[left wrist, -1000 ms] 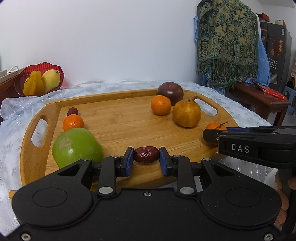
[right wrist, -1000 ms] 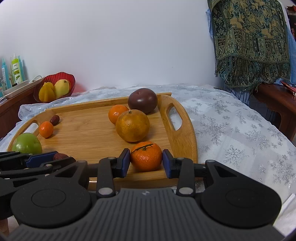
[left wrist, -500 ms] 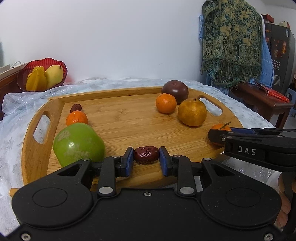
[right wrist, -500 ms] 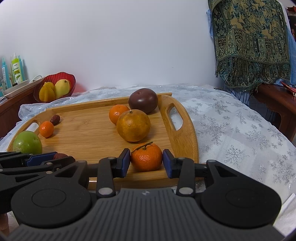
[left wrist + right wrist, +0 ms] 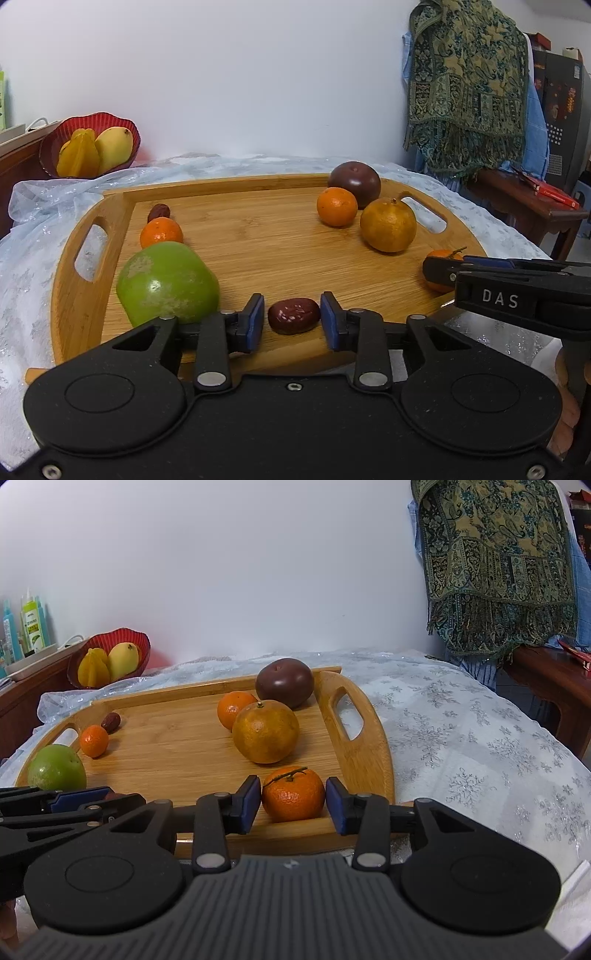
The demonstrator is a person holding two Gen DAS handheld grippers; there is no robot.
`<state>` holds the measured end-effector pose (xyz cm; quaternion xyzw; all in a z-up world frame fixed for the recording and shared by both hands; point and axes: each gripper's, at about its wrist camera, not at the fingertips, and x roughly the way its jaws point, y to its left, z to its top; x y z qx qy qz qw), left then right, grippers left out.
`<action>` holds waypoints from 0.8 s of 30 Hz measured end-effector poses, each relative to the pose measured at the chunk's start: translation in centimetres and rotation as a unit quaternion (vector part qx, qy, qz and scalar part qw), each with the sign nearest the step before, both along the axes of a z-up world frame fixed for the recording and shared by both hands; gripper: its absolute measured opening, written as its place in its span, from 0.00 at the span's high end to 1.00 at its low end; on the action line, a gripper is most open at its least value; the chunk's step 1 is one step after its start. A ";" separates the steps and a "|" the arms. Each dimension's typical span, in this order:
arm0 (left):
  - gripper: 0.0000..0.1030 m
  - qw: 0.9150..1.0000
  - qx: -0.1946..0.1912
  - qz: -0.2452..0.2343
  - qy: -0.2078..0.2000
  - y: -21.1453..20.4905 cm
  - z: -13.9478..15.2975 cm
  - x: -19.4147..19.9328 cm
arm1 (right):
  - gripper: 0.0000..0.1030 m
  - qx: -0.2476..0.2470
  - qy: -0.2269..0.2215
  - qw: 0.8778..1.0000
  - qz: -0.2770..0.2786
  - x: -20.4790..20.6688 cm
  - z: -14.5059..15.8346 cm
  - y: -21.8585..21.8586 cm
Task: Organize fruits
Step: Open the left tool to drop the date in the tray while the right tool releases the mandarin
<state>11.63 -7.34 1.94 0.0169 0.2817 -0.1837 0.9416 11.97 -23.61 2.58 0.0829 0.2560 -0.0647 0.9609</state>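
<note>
Red date [image 5: 293,315] lies on the wooden tray [image 5: 258,251] near its front edge, between the left gripper [image 5: 291,319]'s blue pads, which have just spread and now stand clear of it; a green apple [image 5: 167,283] sits beside. In the right wrist view, 1 stemmed tangerine [image 5: 293,793] rests on the tray, the right gripper [image 5: 291,800] likewise just opened around it. Both fruits look released, so this placement seems done.

On the wooden tray [image 5: 110,221], the left gripper [image 5: 292,319] straddles a dark red date [image 5: 293,315] at the near edge with its jaws just opened and gaps beside both pads, a green apple [image 5: 168,282] just left of it, and the right gripper [image 5: 443,273] by a stemmed tangerine [image 5: 441,254] at the tray's right edge.
</note>
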 end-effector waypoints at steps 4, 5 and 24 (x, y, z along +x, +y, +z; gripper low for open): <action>0.66 1.000 -0.001 0.002 -0.002 0.2 0.1 -0.3 | 0.46 0.006 -0.006 1.000 -0.002 -0.5 0.1 -0.2; 0.65 1.000 -0.001 0.002 -0.003 0.2 0.2 -0.4 | 0.46 0.007 -0.008 1.000 -0.003 -0.6 0.1 -0.2; 0.32 0.999 0.013 -0.008 -0.034 1.5 1.2 -5.1 | 0.33 0.003 -0.041 0.999 -0.007 -5.2 0.4 0.3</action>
